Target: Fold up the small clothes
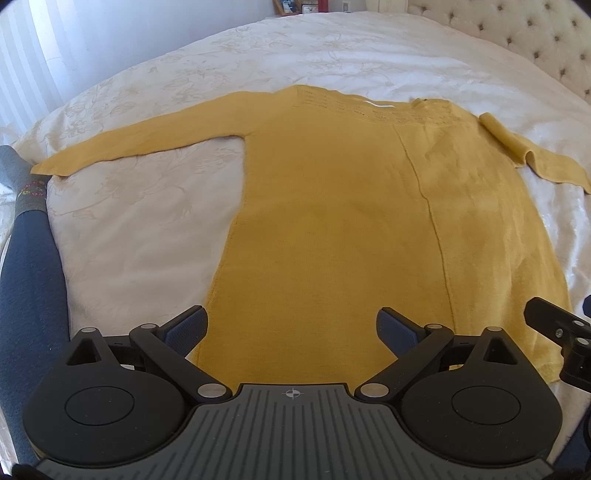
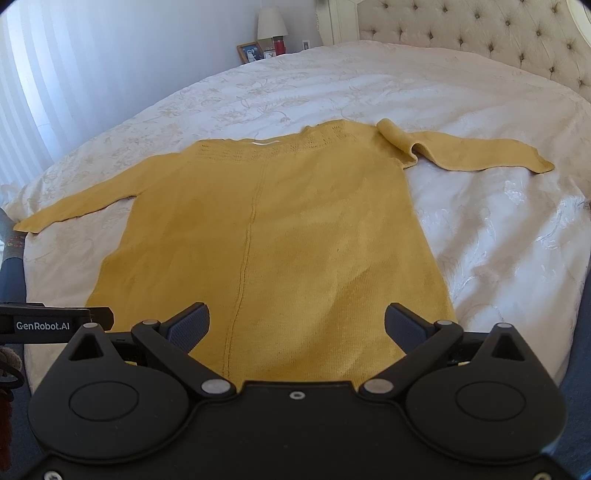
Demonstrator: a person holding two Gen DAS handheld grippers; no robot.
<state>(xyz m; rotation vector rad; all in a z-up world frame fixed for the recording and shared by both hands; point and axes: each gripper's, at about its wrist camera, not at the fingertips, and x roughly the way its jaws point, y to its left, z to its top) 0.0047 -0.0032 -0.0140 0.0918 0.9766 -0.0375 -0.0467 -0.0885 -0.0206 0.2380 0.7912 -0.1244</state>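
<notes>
A mustard-yellow knit sweater lies flat on the white bedspread, hem toward me, neckline far. It also shows in the right wrist view. Its left sleeve stretches out straight. Its right sleeve is kinked with a fold near the shoulder. My left gripper is open and empty above the hem's left half. My right gripper is open and empty above the hem's right half. The right gripper's edge shows in the left wrist view.
A tufted headboard stands at the far right. A nightstand with a lamp and a picture frame sits beyond the bed. A person's leg in blue trousers and a grey sock is at the left bed edge.
</notes>
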